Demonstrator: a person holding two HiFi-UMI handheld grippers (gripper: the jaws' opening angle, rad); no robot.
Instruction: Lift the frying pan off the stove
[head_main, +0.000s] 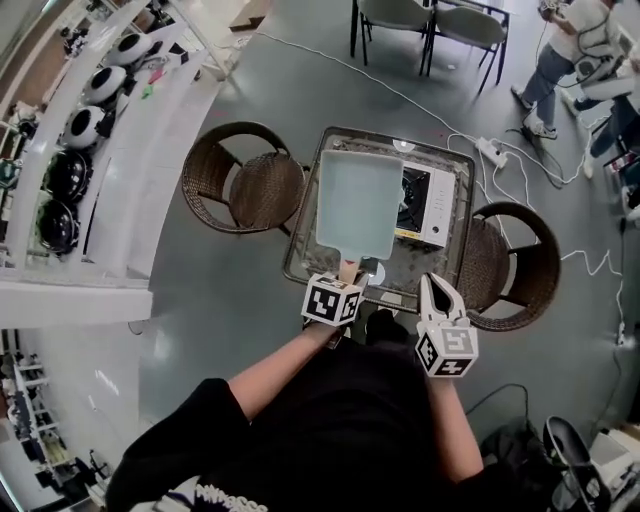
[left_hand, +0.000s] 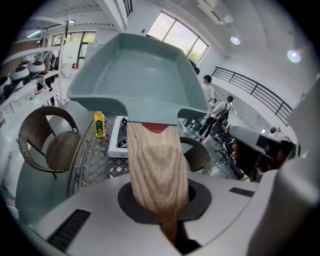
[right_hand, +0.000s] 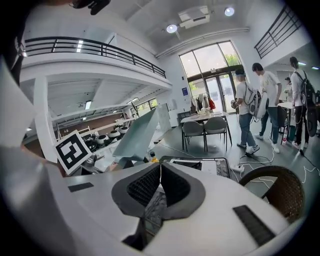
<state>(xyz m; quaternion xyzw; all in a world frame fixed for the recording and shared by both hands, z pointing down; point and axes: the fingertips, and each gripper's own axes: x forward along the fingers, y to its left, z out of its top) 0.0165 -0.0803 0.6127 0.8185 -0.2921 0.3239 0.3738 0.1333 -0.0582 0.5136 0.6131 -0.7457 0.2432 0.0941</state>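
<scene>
A square teal frying pan (head_main: 358, 200) with a pale wooden handle (head_main: 348, 270) hangs in the air above the white stove (head_main: 428, 205) on the glass table (head_main: 300, 255). My left gripper (head_main: 350, 280) is shut on the handle's end. In the left gripper view the handle (left_hand: 155, 165) runs out from between the jaws up to the pan (left_hand: 140, 80), with the stove (left_hand: 120, 137) well below it. My right gripper (head_main: 437, 288) hovers at the table's front edge, to the right of the left one. Its pads (right_hand: 145, 185) meet with nothing between them, and the tilted pan (right_hand: 137, 132) shows to its left.
Two wicker chairs (head_main: 245, 180) (head_main: 510, 265) flank the table. A yellow bottle (left_hand: 99, 124) stands beside the stove. A power strip (head_main: 492, 152) and cables lie on the floor at the right. People (right_hand: 247, 110) stand near grey chairs (head_main: 440, 25) at the back.
</scene>
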